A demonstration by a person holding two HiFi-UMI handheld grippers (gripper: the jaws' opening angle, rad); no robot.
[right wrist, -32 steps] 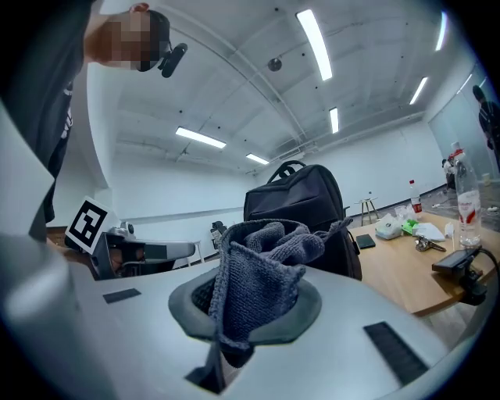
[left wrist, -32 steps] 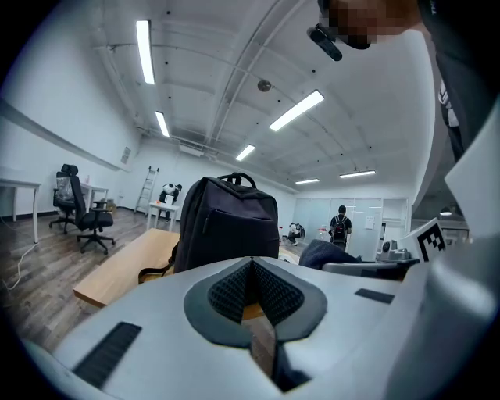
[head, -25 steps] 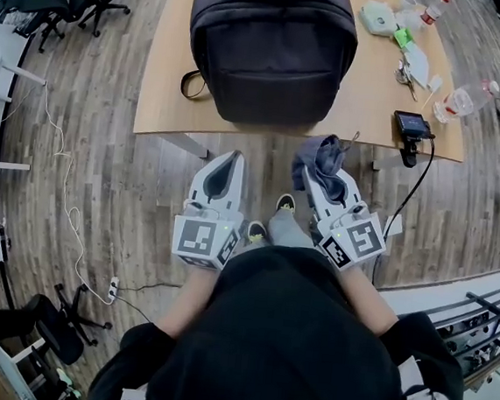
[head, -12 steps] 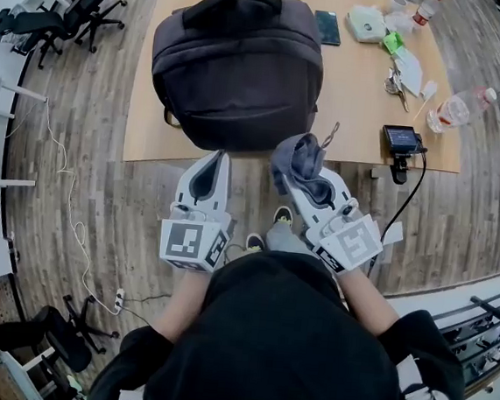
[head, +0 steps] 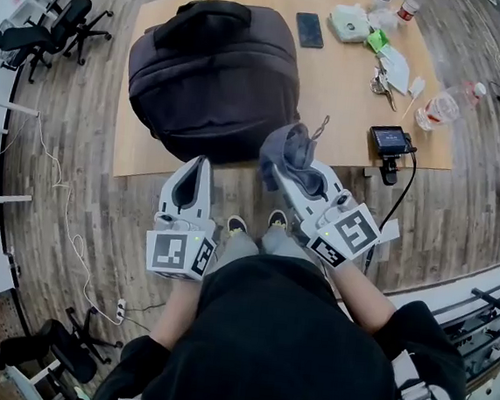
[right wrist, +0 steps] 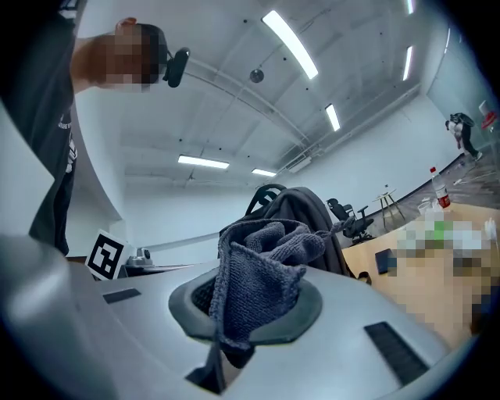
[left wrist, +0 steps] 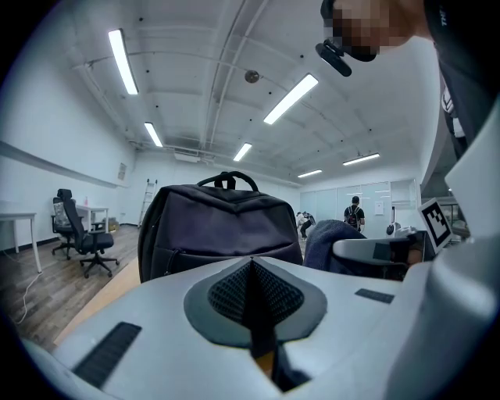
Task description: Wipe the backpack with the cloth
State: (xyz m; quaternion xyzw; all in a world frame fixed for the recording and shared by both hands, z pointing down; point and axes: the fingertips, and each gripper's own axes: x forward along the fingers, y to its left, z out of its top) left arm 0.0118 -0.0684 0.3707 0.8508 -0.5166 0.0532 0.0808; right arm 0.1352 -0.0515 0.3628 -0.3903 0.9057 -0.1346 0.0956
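Table (head: 330,97) front edge: backpack (head: 213,77) just inside, cloth (head: 288,147) beside it

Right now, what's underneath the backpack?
The backpack sits on the wooden table. Only plain tabletop shows around it. Anything lying directly beneath the bag is covered and cannot be seen.

Coarse knitted cloth (right wrist: 262,281); matt woven-fabric backpack (head: 213,81); smooth light wooden table (head: 347,107); probably laminate plank floor (head: 116,217).
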